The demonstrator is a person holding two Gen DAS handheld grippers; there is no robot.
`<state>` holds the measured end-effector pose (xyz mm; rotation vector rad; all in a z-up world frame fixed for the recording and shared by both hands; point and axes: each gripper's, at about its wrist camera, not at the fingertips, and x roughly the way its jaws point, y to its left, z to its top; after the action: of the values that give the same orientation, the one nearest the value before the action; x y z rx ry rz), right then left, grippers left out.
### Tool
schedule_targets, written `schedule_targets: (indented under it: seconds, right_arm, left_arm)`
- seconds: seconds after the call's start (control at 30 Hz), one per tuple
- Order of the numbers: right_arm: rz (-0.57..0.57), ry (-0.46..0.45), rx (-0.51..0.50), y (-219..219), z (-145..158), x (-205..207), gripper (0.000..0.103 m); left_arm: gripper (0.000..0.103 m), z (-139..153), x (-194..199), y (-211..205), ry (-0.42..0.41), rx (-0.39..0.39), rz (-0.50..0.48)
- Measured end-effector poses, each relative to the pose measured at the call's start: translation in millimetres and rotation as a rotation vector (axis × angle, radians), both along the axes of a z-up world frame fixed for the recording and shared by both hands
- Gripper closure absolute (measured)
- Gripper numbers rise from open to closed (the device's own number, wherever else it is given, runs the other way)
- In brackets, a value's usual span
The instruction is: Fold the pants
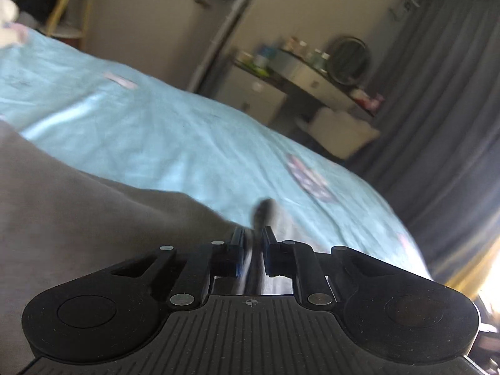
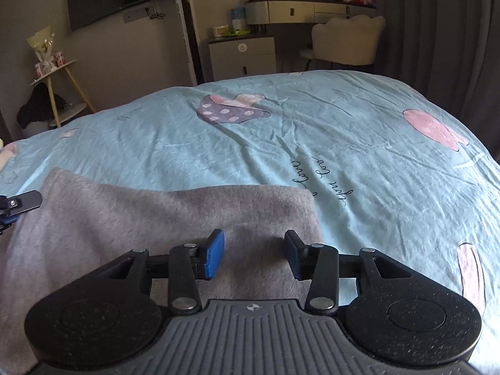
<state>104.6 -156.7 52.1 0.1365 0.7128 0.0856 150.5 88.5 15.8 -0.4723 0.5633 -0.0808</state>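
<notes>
The grey pants (image 2: 175, 215) lie on the light blue bedspread (image 2: 343, 143), folded into a broad slab with its far edge across the middle of the right wrist view. My right gripper (image 2: 254, 254) is open and empty, its fingers just above the pants' near right part. My left gripper (image 1: 253, 234) is shut on a fold of the grey pants (image 1: 93, 218), which drape away to the left in the blurred left wrist view. A dark bit of the cloth sticks up past its fingertips. The left gripper's tip also shows at the left edge of the right wrist view (image 2: 18, 203).
A dressing table (image 2: 312, 9) with bottles and a round mirror, a white chair (image 2: 347, 40) and a white drawer cabinet (image 2: 242, 57) stand beyond the bed. A small round shelf stand (image 2: 59, 90) is at far left. Dark curtains (image 2: 437, 31) hang on the right.
</notes>
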Motion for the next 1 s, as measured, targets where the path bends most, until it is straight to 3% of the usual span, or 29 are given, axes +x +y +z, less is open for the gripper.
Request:
schedule_targets:
  seconds: [0.07, 0.1, 0.13, 0.27, 0.37, 0.47, 0.53, 0.63, 0.83, 1.0]
  right_arm:
    - [0.003, -0.022, 0.025, -1, 4, -24, 0.053]
    - [-0.001, -0.027, 0.041, -2, 6, -36, 0.053]
    - [-0.003, -0.031, 0.059, -4, 7, -48, 0.053]
    - [-0.022, -0.025, 0.053, -10, 7, -90, 0.053]
    - [-0.04, 0.018, 0.052, -15, 1, -107, 0.052]
    - [-0.074, 0.041, 0.068, -20, -1, -117, 0.046]
    - [-0.096, 0.052, 0.112, -25, -3, -121, 0.045]
    - [-0.086, 0.093, 0.107, -23, -9, -122, 0.042]
    - [-0.09, 0.148, 0.038, -14, -17, -116, 0.035]
    - [-0.089, 0.145, 0.014, -12, -13, -121, 0.032]
  left_arm:
    - [0.064, 0, -7, 15, 0.053, 0.022, 0.056]
    - [0.047, 0, -12, 24, 0.08, -0.005, 0.049]
    - [0.038, 0, -19, 32, 0.108, -0.044, 0.034]
    - [0.026, 2, -54, 38, 0.165, -0.15, -0.041]
    - [0.022, 0, -71, 17, 0.217, -0.109, -0.134]
    - [0.026, -8, -77, -7, 0.26, -0.03, -0.155]
    - [0.038, -20, -80, -14, 0.322, -0.025, -0.147]
    - [0.044, -23, -81, -18, 0.324, 0.013, -0.14]
    - [0.078, -26, -86, -15, 0.317, 0.0, -0.099]
    - [0.083, -24, -91, -12, 0.309, -0.014, -0.075]
